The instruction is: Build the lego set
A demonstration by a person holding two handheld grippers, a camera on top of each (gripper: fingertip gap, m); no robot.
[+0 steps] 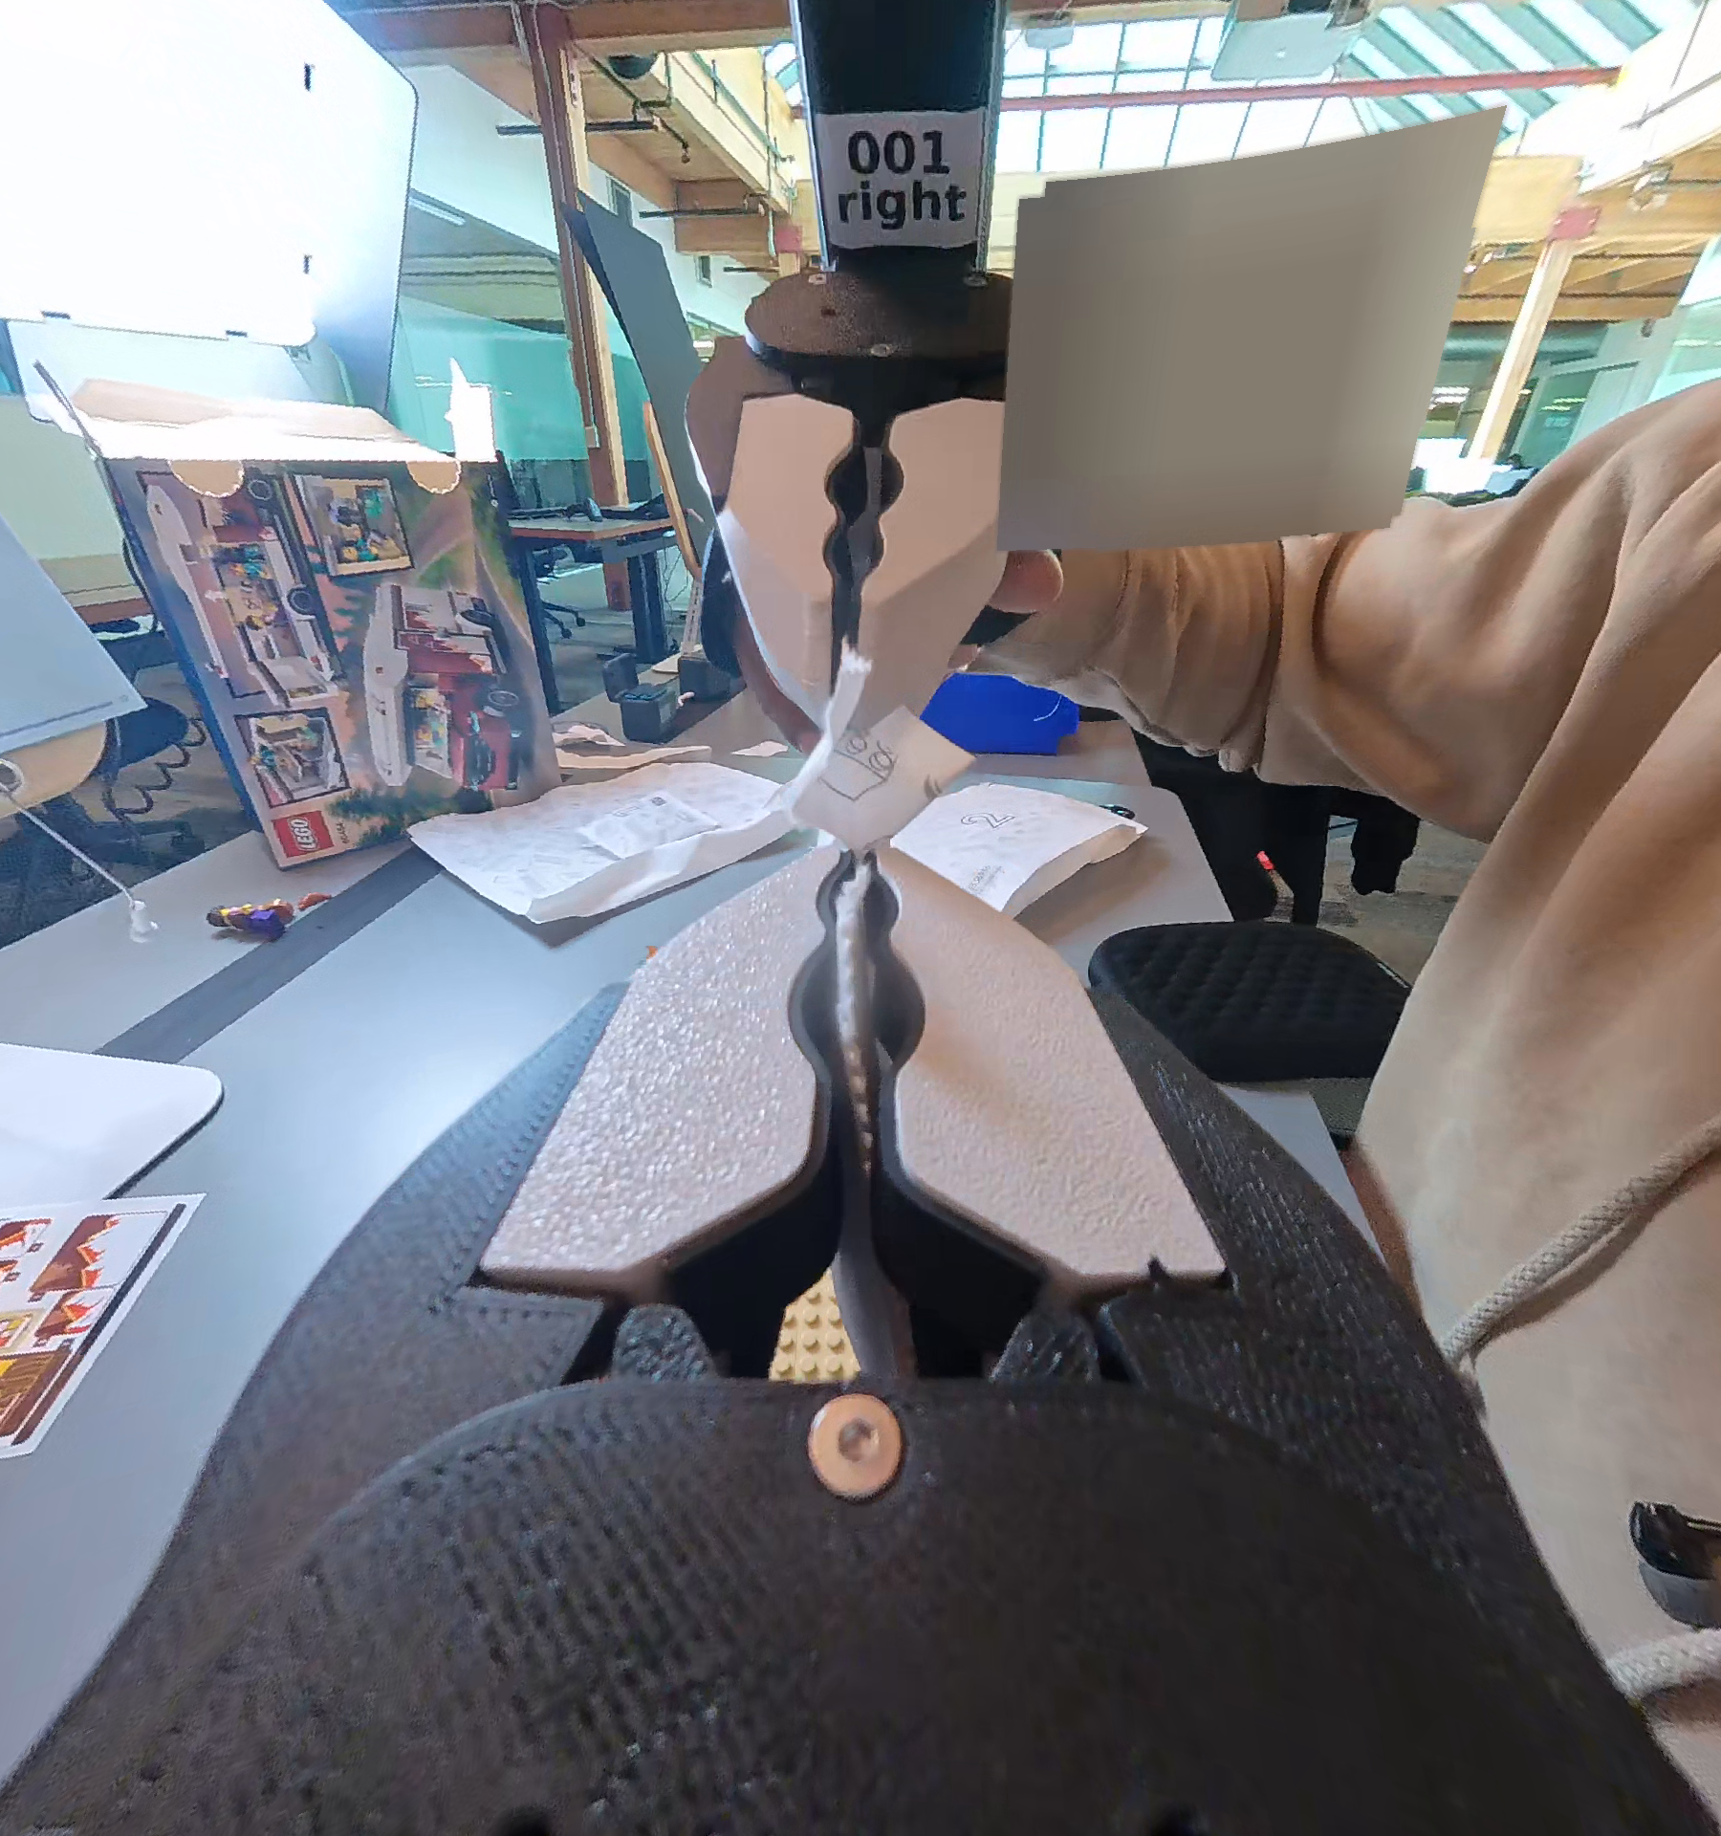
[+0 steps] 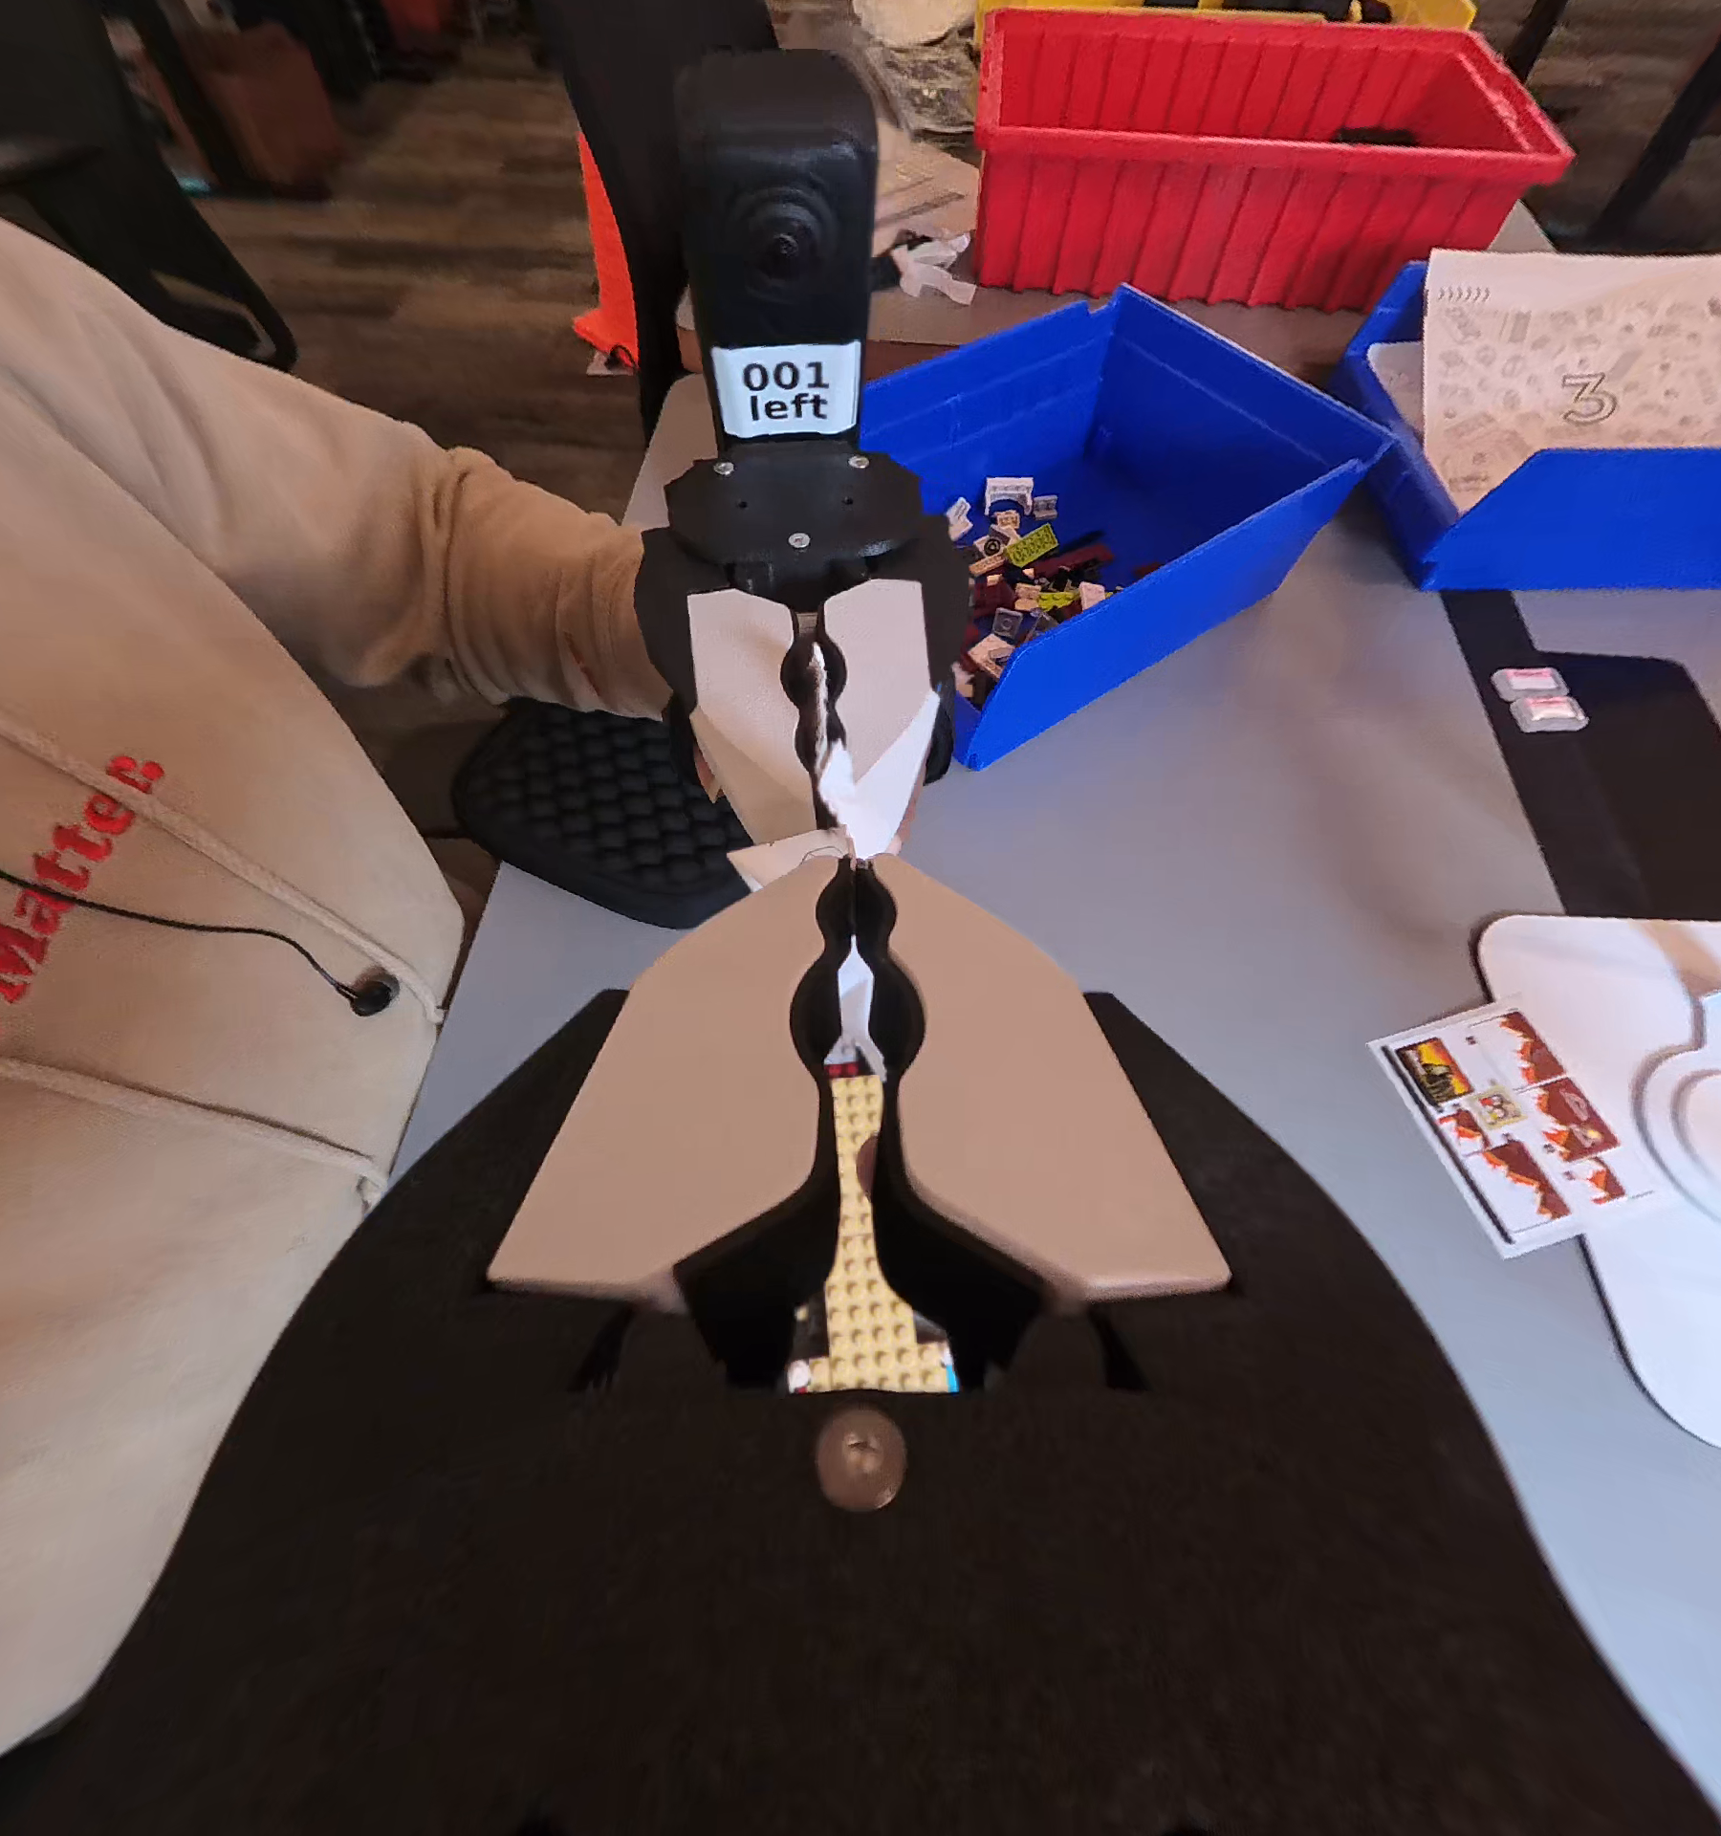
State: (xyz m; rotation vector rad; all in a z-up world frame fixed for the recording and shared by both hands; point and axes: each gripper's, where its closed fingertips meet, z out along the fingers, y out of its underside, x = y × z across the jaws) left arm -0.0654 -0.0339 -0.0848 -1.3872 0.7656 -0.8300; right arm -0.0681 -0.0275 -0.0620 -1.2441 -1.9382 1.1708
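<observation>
Both grippers, left [image 1: 852, 869] and right [image 2: 852, 866], are clamped on one white paper bag [image 1: 861, 785], held above the grey tabletop [image 1: 360, 994]; it seems torn between them. Keep both grips firm.

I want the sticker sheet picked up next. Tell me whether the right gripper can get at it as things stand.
Probably not yet. The right gripper has its jaws shut on the white paper bag, which the left gripper also grips. The sticker sheet itself lies uncovered on the grey table.
</observation>
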